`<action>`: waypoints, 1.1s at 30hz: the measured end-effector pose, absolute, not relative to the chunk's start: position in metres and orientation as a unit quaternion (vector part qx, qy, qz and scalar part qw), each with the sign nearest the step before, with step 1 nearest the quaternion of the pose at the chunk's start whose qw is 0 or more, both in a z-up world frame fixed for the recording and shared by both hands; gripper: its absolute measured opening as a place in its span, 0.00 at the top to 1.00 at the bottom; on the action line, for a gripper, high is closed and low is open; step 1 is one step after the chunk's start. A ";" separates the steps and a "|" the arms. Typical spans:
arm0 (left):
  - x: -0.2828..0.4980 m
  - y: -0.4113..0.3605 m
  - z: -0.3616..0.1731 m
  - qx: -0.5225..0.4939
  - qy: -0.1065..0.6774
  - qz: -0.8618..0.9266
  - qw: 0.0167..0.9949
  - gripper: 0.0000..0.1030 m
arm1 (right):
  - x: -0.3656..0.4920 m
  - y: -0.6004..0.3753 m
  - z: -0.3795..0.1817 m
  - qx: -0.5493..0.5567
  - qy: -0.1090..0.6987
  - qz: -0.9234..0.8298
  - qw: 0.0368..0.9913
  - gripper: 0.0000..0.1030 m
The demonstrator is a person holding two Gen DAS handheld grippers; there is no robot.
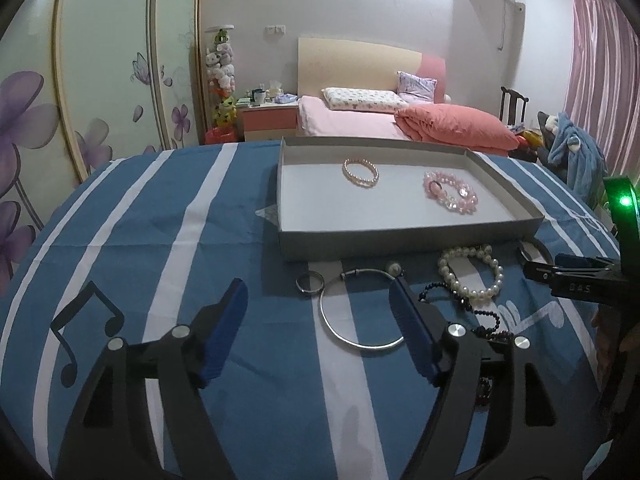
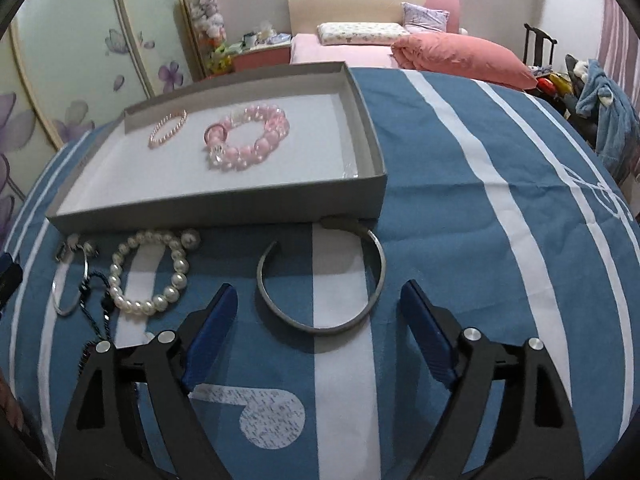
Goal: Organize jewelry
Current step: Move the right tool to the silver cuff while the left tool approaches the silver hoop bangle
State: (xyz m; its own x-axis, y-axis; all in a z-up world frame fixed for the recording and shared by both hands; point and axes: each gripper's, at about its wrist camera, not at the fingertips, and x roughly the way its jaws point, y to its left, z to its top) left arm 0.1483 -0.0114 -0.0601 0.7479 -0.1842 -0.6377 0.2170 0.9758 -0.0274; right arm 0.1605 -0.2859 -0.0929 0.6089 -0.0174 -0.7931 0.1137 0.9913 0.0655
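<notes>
Two bracelets are lying in the one tray (image 2: 224, 208): a slim pearl one (image 2: 168, 128) and a pink beaded one (image 2: 248, 136). Five more pieces are sitting on the table (image 2: 460, 240): white pearl bracelet (image 2: 150, 272), grey cuff (image 2: 320, 280), thin silver bangle (image 1: 360, 312), small ring (image 1: 310, 282), dark beaded strand (image 1: 464, 300).

Both the left gripper (image 1: 318, 294) and the right gripper (image 2: 320, 298) have black plastic linkage arms with triangular cut-outs, round silver pivot screws and ribbed blue fingers (image 1: 224, 332). In the left wrist view, the right gripper's body carries a glowing green light (image 1: 623, 201) and small pale lettering.

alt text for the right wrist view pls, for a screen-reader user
The open right gripper hovers over a grey cuff bangle lying on a blue-and-white striped cloth. Left of it lies a white pearl bracelet; behind, a shallow grey box holds a pink bead bracelet and a thin pink one.
</notes>
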 end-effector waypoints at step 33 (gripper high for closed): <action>0.176 -0.052 -0.097 0.058 0.445 -0.113 0.887 0.18 | 0.140 -0.270 -0.092 0.029 0.433 -0.016 0.901 0.35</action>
State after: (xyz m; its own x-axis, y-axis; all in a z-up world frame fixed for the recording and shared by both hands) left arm 0.1758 -0.0517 -0.0969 0.5793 -0.1482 -0.8016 0.2511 0.9680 0.0025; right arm 0.1400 -0.2699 -0.0918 0.6249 -0.0033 -0.7807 0.0542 0.9978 0.0391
